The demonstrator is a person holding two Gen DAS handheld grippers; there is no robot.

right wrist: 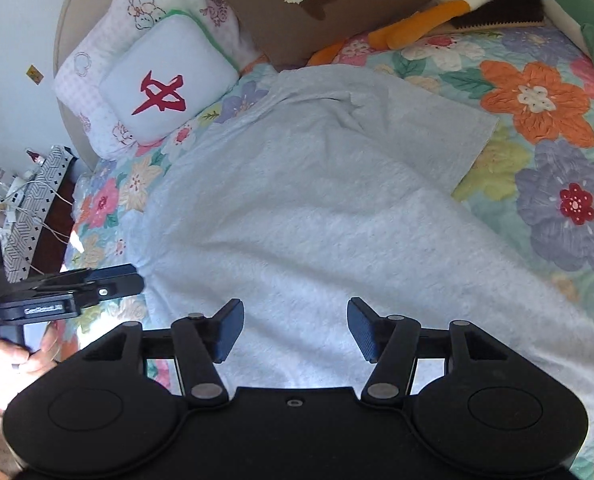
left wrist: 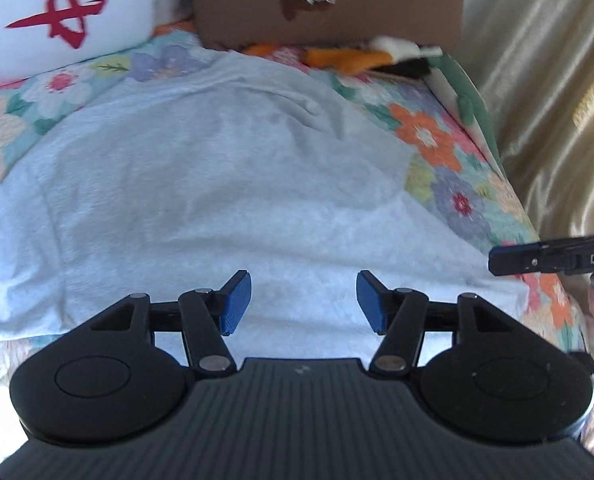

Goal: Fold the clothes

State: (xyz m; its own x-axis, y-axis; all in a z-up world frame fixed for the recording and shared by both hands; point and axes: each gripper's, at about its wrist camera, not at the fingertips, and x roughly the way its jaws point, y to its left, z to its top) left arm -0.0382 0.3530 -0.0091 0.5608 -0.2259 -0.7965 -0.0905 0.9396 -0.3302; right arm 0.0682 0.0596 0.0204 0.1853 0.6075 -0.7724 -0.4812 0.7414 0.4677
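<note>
A pale blue-grey garment (left wrist: 225, 184) (right wrist: 317, 208) lies spread flat on the flowered bed cover, with one sleeve (right wrist: 449, 136) reaching out to the right. My left gripper (left wrist: 304, 304) hovers open over the garment's near hem, nothing between its blue pads. My right gripper (right wrist: 295, 330) is open too, above the near part of the cloth. Each gripper shows at the edge of the other's view: the right one (left wrist: 553, 258) at the bed's right side, the left one (right wrist: 65, 292) at the bed's left side, held by a hand (right wrist: 21, 354).
The floral quilt (right wrist: 537, 100) covers the bed. A white pillow with a red sign (right wrist: 165, 80), a brown cushion (left wrist: 329, 0) and plush toys (right wrist: 437, 16) line the head end. A gold curtain (left wrist: 545, 60) hangs to the right. A cluttered bedside table (right wrist: 25, 196) stands at the left.
</note>
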